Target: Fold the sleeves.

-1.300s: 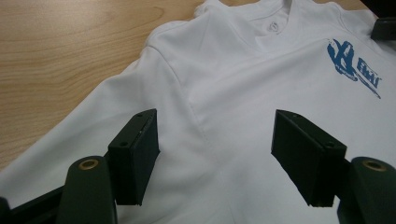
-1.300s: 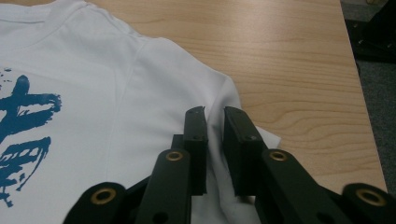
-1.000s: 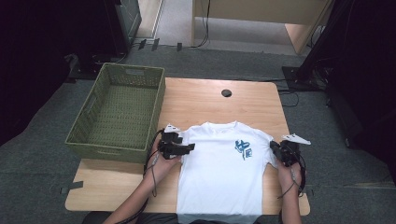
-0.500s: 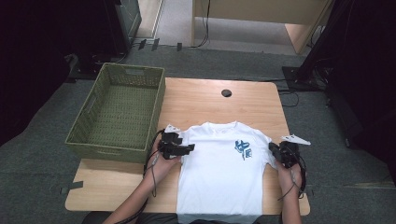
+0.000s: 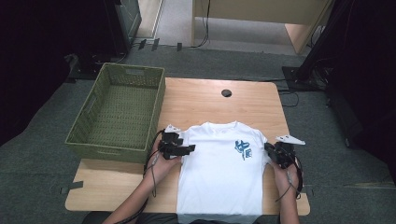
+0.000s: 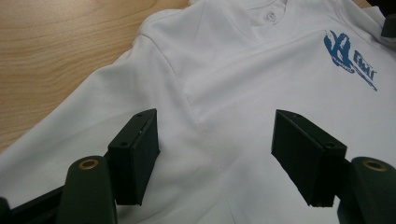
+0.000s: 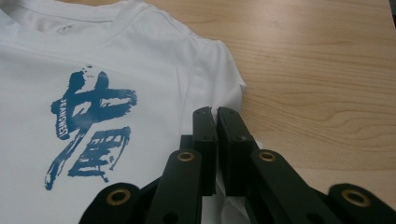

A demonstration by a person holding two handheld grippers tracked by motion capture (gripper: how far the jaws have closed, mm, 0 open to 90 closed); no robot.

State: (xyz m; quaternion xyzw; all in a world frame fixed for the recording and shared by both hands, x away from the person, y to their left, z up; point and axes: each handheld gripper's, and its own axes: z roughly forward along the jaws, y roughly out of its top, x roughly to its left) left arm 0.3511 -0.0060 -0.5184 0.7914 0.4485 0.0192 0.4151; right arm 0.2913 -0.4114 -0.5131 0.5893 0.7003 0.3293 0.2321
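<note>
1. A white T-shirt (image 5: 219, 172) lies flat and face up on the bench (image 5: 210, 100), collar toward the far edge, hem hanging just over the near edge. A blue print (image 5: 243, 149) sits on its chest.
2. The left gripper (image 5: 187, 149) rests over the shirt's left sleeve area with its jaws spread apart; in the left gripper view the cloth lies between the pads but nothing is pinched.
3. The right gripper (image 5: 272, 151) sits at the opposite sleeve with its jaws pressed together. In the right gripper view a sliver of white fabric at the sleeve edge (image 7: 233, 100) appears caught between them, so I'd say it has clenched on the shirt.
4. A green woven basket (image 5: 161, 100) stands empty at the bench's left, just beside the left gripper.
5. My reading: the work has barely started. The shirt is spread out and unfolded; one side is gripped, the other still needs grasping. Folding, and perhaps placing it in the basket, all remains.
</note>
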